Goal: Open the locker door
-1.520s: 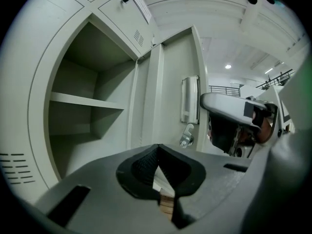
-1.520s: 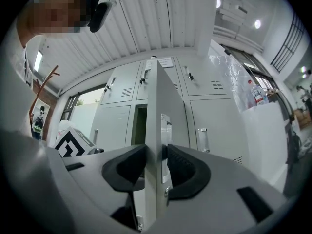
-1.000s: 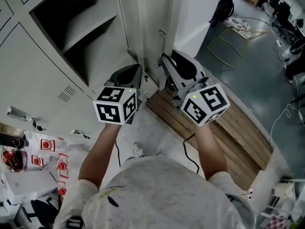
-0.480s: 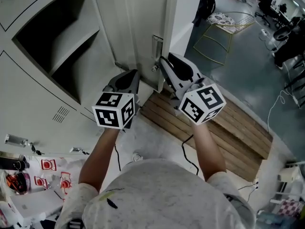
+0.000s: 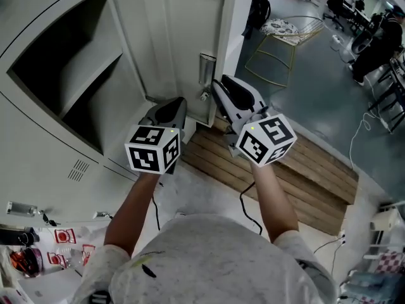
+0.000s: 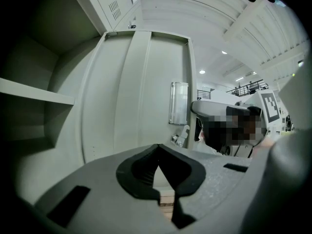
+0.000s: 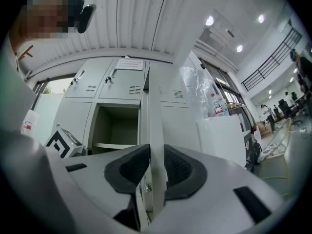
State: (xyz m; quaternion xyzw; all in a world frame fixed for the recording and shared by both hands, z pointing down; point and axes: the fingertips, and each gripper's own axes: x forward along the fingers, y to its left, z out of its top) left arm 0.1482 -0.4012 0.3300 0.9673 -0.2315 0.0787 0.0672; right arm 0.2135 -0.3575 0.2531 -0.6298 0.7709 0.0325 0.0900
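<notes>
Right now we have the locker door (image 5: 168, 49) swung well out from its compartment (image 5: 44, 68). It stands at the far centre of the scene, with the compartment's shelf (image 5: 95, 81) showing to its left. Our right gripper (image 5: 216, 86) is on the door's free edge, just beside the metal latch plate (image 5: 206, 68). In the right gripper view that edge runs up between the two dark pads (image 7: 131, 167), which touch it on either side, and the jaws are opening slightly. Our left gripper (image 5: 172, 105) hangs just left of the right one, close to the door's inner face, and holds nothing. Its jaws are drawn together, with the tips meeting. Wooden slats (image 5: 304, 163) lie on the floor at the near right.
</notes>
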